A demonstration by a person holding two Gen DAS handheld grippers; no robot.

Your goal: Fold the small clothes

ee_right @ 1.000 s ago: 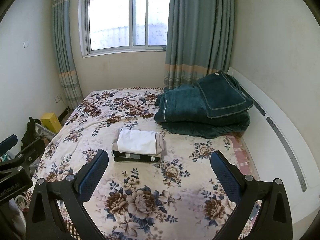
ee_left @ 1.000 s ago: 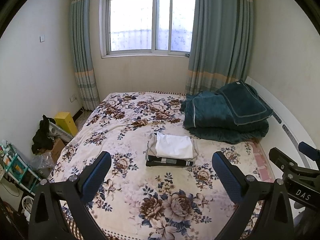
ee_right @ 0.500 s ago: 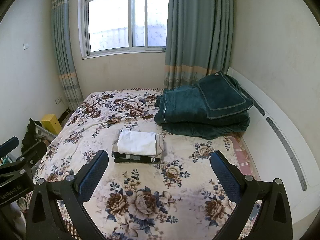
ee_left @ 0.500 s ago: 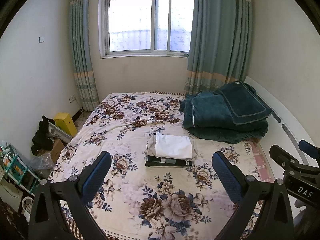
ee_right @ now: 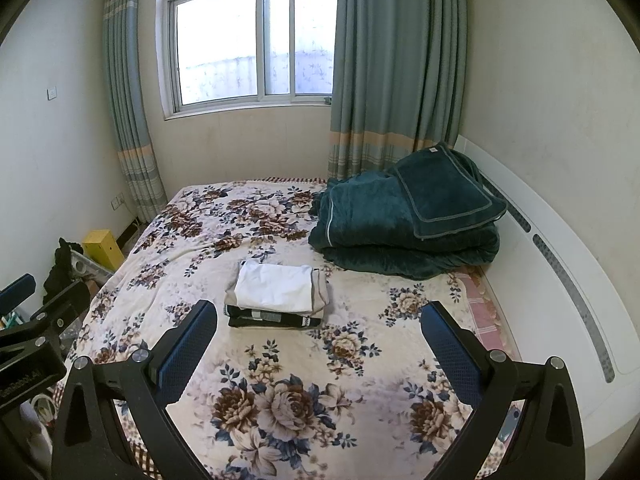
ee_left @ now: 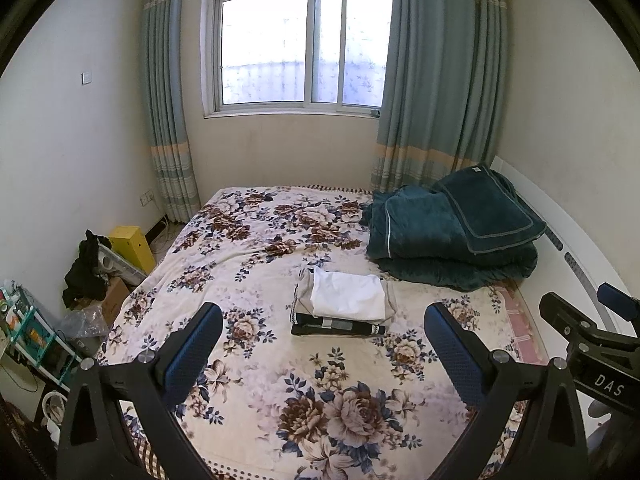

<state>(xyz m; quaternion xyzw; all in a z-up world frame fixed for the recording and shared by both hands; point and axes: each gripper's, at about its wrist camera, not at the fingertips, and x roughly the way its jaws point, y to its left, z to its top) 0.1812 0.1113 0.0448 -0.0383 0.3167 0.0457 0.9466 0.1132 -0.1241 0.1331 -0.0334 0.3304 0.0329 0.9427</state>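
A small stack of folded clothes (ee_left: 344, 304) lies in the middle of the floral bed (ee_left: 248, 264): a white piece on top, a beige one under it, a black one at the bottom. It also shows in the right wrist view (ee_right: 276, 296). My left gripper (ee_left: 322, 344) is open and empty, held above the near part of the bed, well short of the stack. My right gripper (ee_right: 318, 340) is open and empty too, at the same distance. The right gripper's body (ee_left: 592, 340) shows at the right edge of the left wrist view.
A folded dark green blanket (ee_left: 452, 236) lies at the bed's far right by the white headboard (ee_right: 560, 280). A yellow box (ee_left: 132, 244), dark clothes and a small shelf (ee_left: 28, 336) stand on the floor at the left. Window and curtains are behind.
Both grippers have drifted back and up a little, so the stack sits slightly farther and lower in view. Jaws stay open. The clothes have not moved.
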